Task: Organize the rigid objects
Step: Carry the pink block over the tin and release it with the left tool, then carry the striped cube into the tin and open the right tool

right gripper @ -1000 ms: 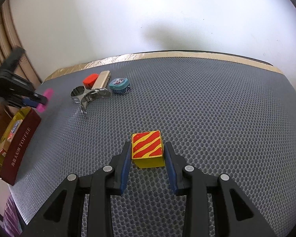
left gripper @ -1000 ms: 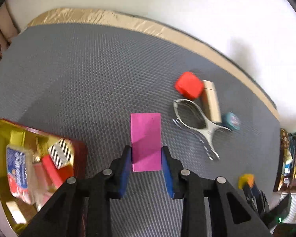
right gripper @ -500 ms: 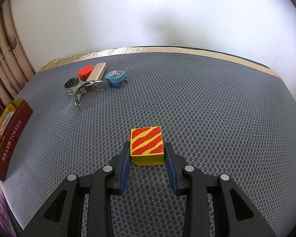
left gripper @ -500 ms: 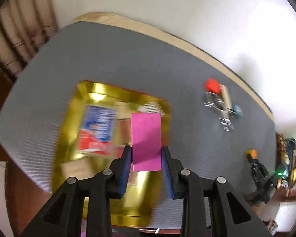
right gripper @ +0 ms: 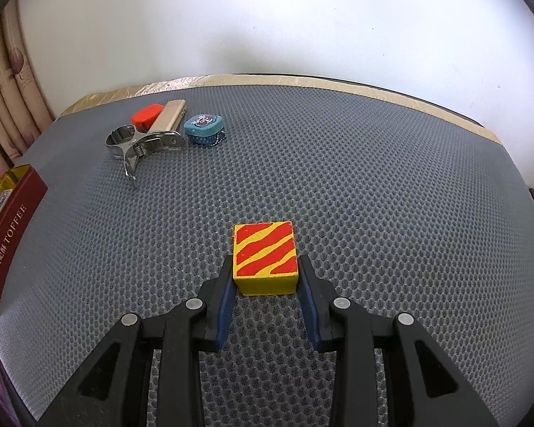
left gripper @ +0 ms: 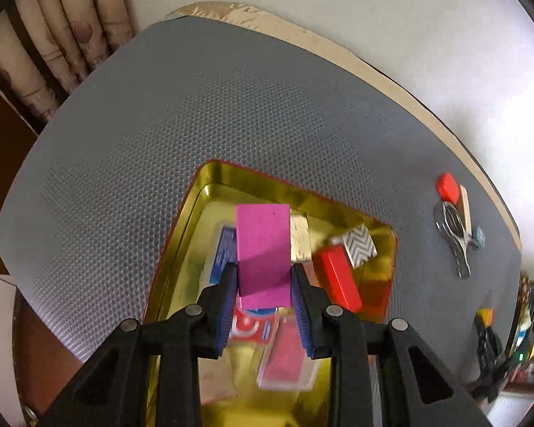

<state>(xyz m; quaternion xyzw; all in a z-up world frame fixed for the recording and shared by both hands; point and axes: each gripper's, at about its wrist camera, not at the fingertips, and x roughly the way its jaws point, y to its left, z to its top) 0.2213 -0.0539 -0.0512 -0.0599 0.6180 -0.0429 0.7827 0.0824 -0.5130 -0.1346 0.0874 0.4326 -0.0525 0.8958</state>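
My left gripper (left gripper: 264,277) is shut on a magenta block (left gripper: 263,245) and holds it above the gold tin tray (left gripper: 195,220), which holds a red block (left gripper: 338,281), a zigzag-patterned cube (left gripper: 359,249), a gold-wrapped piece (left gripper: 300,238) and blue-and-red packets. My right gripper (right gripper: 265,277) is shut on a yellow cube with red stripes (right gripper: 265,254) low over the grey mat. The tray's dark red side (right gripper: 10,242) shows at the left of the right wrist view.
On the mat lie a red block (right gripper: 146,115), a beige bar (right gripper: 169,117), a metal clip (right gripper: 139,142) and a small teal tin (right gripper: 203,128); they also show in the left wrist view, the clip (left gripper: 454,227) among them. A wall stands behind the table.
My left gripper has carried the magenta block from over the mat to over the tray and come lower. My right gripper has kept its hold on the striped cube and shifted slightly.
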